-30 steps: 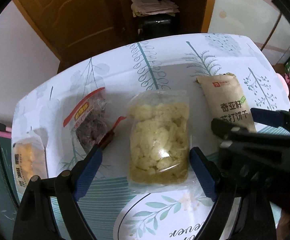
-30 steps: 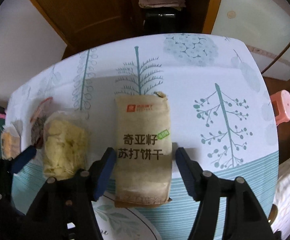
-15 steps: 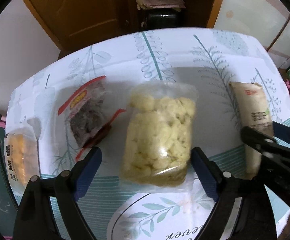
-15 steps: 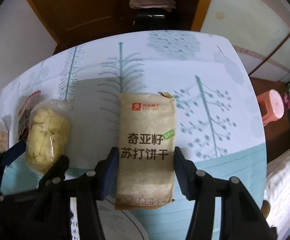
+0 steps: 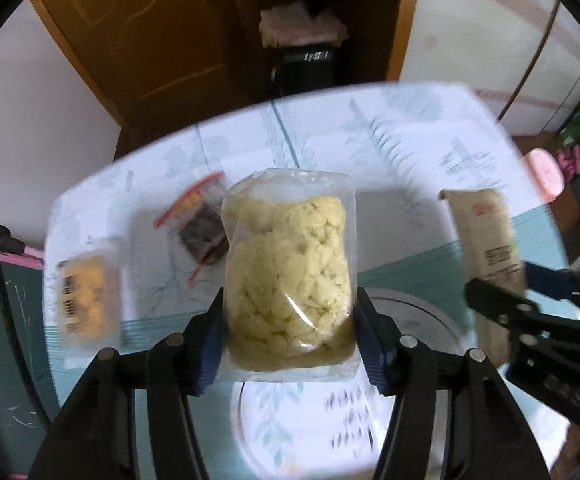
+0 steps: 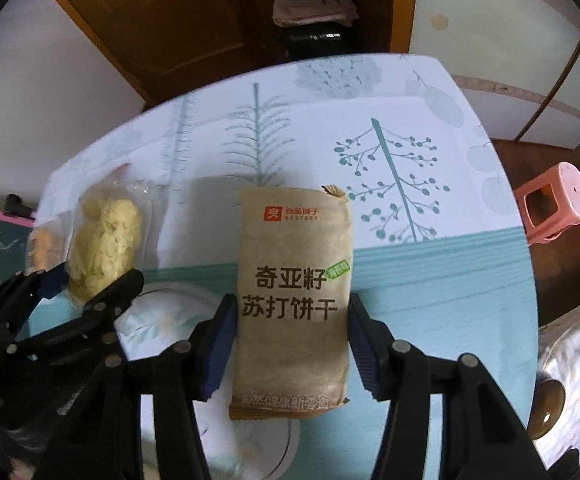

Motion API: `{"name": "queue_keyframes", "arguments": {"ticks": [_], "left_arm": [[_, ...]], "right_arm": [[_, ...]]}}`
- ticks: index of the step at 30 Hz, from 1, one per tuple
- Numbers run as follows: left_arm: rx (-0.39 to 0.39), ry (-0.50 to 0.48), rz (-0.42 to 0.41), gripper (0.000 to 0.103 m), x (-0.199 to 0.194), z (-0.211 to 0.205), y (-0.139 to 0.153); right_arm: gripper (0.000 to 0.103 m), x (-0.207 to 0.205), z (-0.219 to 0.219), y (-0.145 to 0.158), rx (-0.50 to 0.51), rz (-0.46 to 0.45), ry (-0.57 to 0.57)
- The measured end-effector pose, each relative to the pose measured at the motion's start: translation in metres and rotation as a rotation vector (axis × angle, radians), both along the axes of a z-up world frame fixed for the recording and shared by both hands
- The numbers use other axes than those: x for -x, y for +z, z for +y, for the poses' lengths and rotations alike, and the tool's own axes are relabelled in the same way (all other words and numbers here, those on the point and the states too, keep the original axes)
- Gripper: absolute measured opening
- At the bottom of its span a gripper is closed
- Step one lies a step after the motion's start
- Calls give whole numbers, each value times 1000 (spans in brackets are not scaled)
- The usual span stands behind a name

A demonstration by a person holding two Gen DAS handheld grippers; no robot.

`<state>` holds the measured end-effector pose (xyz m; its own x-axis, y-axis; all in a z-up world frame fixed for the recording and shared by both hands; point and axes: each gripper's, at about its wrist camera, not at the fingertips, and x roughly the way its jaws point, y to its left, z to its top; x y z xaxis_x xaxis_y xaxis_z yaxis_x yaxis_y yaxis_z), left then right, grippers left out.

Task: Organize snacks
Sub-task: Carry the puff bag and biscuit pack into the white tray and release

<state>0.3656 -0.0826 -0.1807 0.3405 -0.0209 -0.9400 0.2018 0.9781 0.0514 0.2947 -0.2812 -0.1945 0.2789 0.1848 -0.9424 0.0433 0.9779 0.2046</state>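
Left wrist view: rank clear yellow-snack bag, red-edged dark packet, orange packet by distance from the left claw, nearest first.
1. Clear yellow-snack bag: gripped between the left claw's pads, centre.
2. Red-edged dark packet: on the table, just beyond the bag's upper left.
3. Orange packet: far left table edge.

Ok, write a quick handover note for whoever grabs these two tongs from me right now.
Left tongs: jaws have just been closing, now gripping the clear bag of yellow snacks, lifted off the table.
Right tongs: clamped on the brown cracker packet, also raised.
On the table: the red-sealed dark snack bag and the orange snack pack.
Done: both picked up. Left: set both down in place, then sort the other two.
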Motion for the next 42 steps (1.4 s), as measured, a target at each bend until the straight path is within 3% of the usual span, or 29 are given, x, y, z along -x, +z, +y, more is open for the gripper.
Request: {"name": "queue_keyframes", "arguments": {"ticks": [4, 10, 16, 21, 25, 29, 34, 42], "left_arm": [[41, -25, -86, 57, 40, 23, 71], [65, -45, -202, 57, 123, 61, 153], [64, -50, -283, 57, 214, 95, 190], [76, -10, -327, 57, 274, 112, 182], [80, 52, -338, 57, 316, 121, 154], [113, 114, -287, 57, 333, 130, 123], [39, 133, -218, 57, 336, 129, 82], [-9, 136, -188, 57, 339, 129, 58]], "right_arm": [[54, 29, 0, 46, -56, -80, 16], [54, 99, 16, 117, -134, -211, 87], [54, 173, 47, 162, -181, -334, 193], [54, 241, 70, 174, -214, -419, 257], [54, 274, 86, 159, -173, -451, 266], [54, 295, 98, 134, -168, -394, 279], [54, 297, 109, 111, -156, -319, 296], [54, 292, 125, 91, -145, -240, 307]]}}
